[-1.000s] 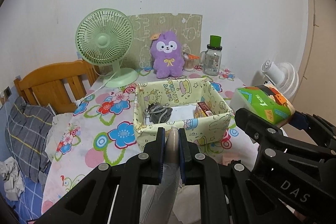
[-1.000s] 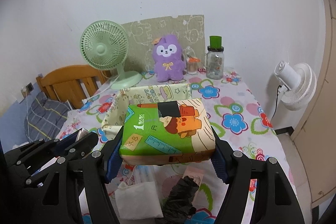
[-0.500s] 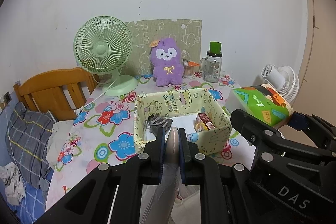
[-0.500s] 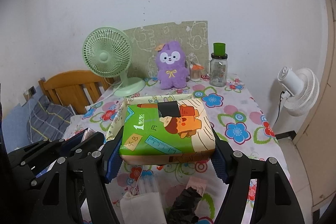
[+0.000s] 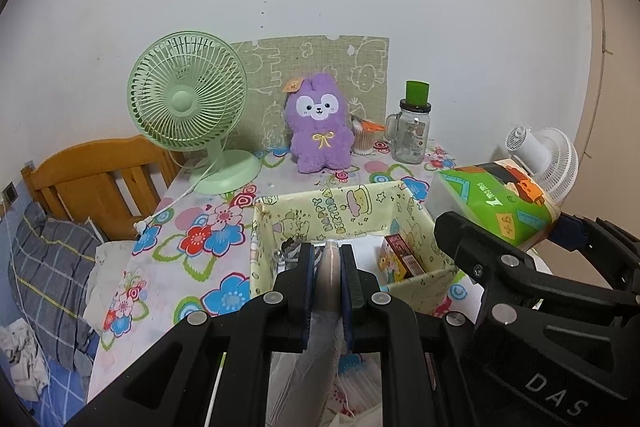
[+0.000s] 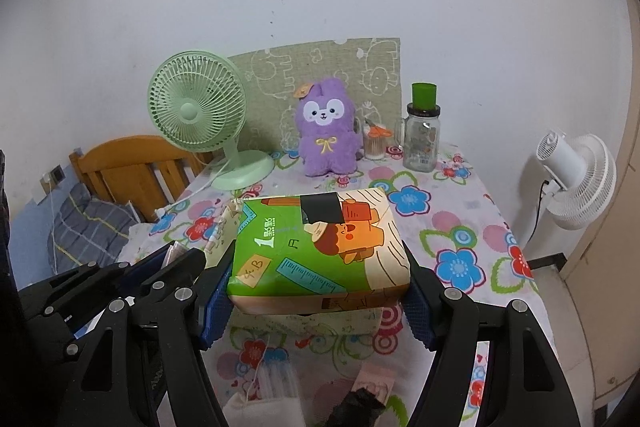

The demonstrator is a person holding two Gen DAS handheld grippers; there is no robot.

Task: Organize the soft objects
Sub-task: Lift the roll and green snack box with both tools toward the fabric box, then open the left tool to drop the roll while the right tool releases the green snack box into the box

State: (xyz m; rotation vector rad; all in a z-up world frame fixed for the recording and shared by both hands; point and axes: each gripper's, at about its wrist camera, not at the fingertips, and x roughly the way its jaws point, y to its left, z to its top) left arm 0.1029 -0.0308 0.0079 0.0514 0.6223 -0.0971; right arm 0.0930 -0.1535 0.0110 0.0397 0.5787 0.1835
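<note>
1. I hold both loads above the table, near the box [image 5: 340, 211]: carry step.
2. Left gripper [image 5: 331, 269] pinches a pale pouch [image 5: 320, 343]; right gripper [image 6: 320, 291] clamps the tissue pack [image 6: 320, 251].
3. Next: lower each into the box, then release.

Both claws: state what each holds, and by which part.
Right claw clamps the green tissue pack across its two ends. Left claw pinches a pale soft item at its top edge.

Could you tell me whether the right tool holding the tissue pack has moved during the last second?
Yes. In the right wrist view, the purple plush and green fan sit lower in frame and smaller, so the right tool, shut on the tissue pack, has risen and drawn back.
</note>
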